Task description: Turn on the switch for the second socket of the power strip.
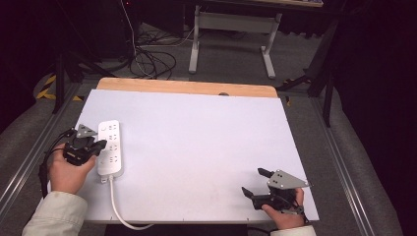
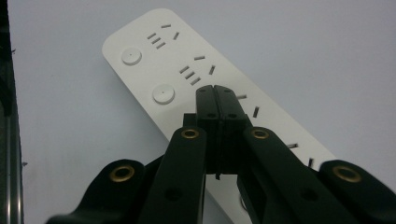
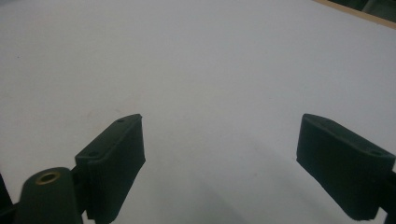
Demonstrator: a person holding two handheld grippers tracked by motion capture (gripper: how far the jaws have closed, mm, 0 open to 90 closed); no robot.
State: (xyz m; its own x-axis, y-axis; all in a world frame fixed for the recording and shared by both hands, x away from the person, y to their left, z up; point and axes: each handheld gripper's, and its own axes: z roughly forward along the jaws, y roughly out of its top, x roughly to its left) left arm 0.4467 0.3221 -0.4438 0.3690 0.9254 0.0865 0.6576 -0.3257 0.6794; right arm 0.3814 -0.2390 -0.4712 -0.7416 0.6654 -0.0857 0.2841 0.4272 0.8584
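A white power strip (image 1: 110, 146) lies lengthwise at the table's left, its white cord (image 1: 116, 204) running off the front edge. My left gripper (image 1: 101, 144) is shut with nothing in it, its tips over the strip's left side. In the left gripper view the closed gripper (image 2: 215, 88) sits just above the power strip (image 2: 187, 74), beside a round button (image 2: 163, 94). My right gripper (image 1: 254, 182) stands open near the front right corner. In the right gripper view the gripper (image 3: 219, 140) frames only bare white table.
The white tabletop (image 1: 196, 142) has a wooden strip (image 1: 187, 87) along its far edge. Beyond it are a desk frame (image 1: 231, 34) and loose cables (image 1: 147, 61) on the floor. Metal rails (image 1: 29, 152) run beside the table.
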